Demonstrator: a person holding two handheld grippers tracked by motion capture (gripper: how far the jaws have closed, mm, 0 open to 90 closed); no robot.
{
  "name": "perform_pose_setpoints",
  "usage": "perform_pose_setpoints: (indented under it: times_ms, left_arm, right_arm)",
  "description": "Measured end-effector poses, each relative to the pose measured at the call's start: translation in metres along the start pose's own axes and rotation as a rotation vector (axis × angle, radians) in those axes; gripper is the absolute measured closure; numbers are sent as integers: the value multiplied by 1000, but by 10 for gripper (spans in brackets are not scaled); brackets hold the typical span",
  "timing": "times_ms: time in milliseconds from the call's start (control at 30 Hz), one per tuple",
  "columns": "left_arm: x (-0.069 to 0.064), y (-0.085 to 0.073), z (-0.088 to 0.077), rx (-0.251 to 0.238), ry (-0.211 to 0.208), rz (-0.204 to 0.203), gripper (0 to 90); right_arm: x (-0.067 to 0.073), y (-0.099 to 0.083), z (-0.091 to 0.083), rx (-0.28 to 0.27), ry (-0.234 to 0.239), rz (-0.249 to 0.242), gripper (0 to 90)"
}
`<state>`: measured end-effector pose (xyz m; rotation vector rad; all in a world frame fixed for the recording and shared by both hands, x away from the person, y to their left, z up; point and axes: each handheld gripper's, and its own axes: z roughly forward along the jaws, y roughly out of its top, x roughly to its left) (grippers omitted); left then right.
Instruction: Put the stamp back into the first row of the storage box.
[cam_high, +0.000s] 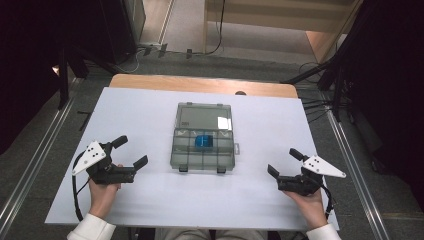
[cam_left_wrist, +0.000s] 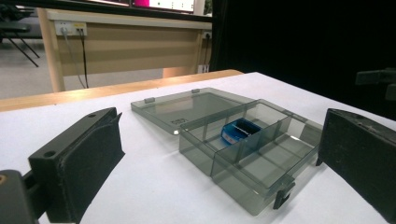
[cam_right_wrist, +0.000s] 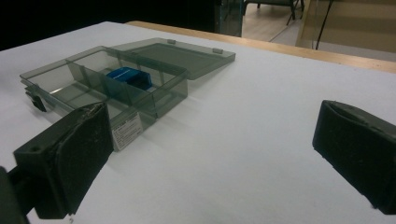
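Both black two-jaw grippers are rested near the table's front edge: the left gripper (cam_high: 134, 151) at near left, the right gripper (cam_high: 284, 163) at near right. Jaws of each are spread wide and nothing is held, probably as a ready pose either side of the work. Between them, farther in, a smoky transparent plastic compartment box (cam_high: 186, 150) lies with its lid (cam_high: 205, 116) folded flat on the far side. 1 small blue rectangular object (cam_high: 204, 140) sits in a far-row compartment; the other compartments appear empty.
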<state>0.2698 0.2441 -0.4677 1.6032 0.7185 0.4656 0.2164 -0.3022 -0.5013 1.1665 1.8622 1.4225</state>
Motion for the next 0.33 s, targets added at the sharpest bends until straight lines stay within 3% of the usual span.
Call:
perform_pose_setpoints:
  times_ms: [67, 333]
  left_arm:
    - [0, 0, 0, -9, -10, -19, 0]
    - [0, 0, 0, -10, -8, -15, 0]
  right_arm:
    - [2, -5, 1, -8, -7, -3, 0]
    - [5, -9, 1, -6, -13, -15, 0]
